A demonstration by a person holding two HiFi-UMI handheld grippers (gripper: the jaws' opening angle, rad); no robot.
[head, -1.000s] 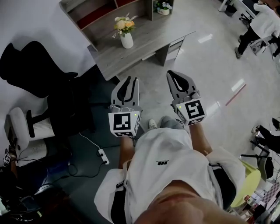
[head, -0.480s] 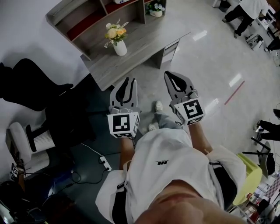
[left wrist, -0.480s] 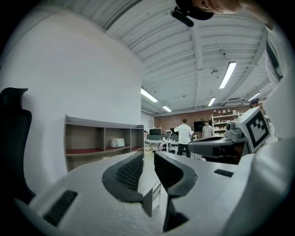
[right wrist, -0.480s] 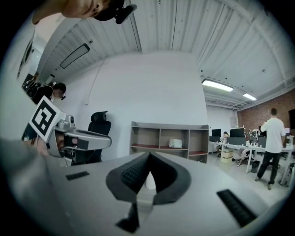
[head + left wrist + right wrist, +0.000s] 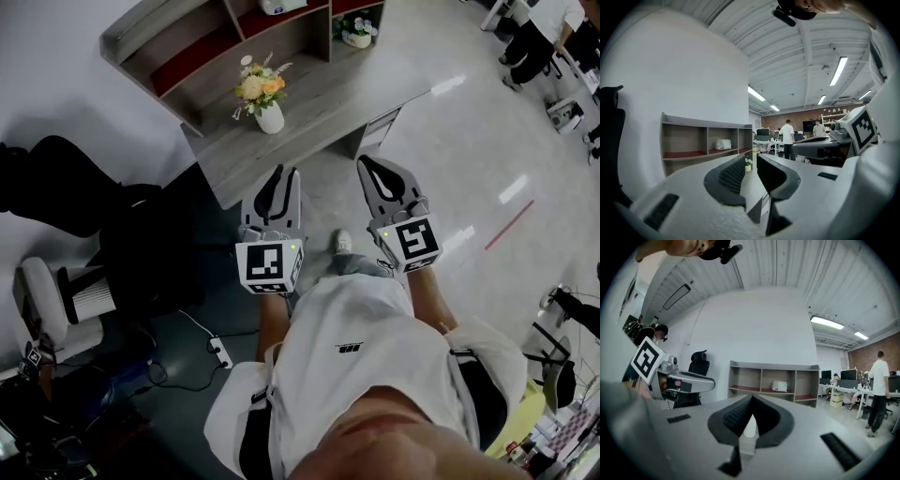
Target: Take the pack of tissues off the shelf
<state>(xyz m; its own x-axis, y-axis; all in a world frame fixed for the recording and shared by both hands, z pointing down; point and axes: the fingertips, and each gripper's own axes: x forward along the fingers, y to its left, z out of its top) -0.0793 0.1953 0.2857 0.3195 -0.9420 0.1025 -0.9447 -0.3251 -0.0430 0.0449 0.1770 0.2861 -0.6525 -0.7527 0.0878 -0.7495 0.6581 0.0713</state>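
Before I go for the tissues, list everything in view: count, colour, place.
shelf: one, grey with red boards, at the back of the desk
tissues: one pack, white, in the shelf's middle compartment
desk: one, grey wood, against the wall
vase: one, white, with yellow flowers, on the desk
potted plant: one, small, at the shelf's right end
black chair: one, left of the desk
white chair: one, lower left
power strip: one, white, on the floor
people: at least two, white tops, far across the room
left hand-held gripper: grey, jaws apart, empty
right hand-held gripper: grey, jaws together, empty
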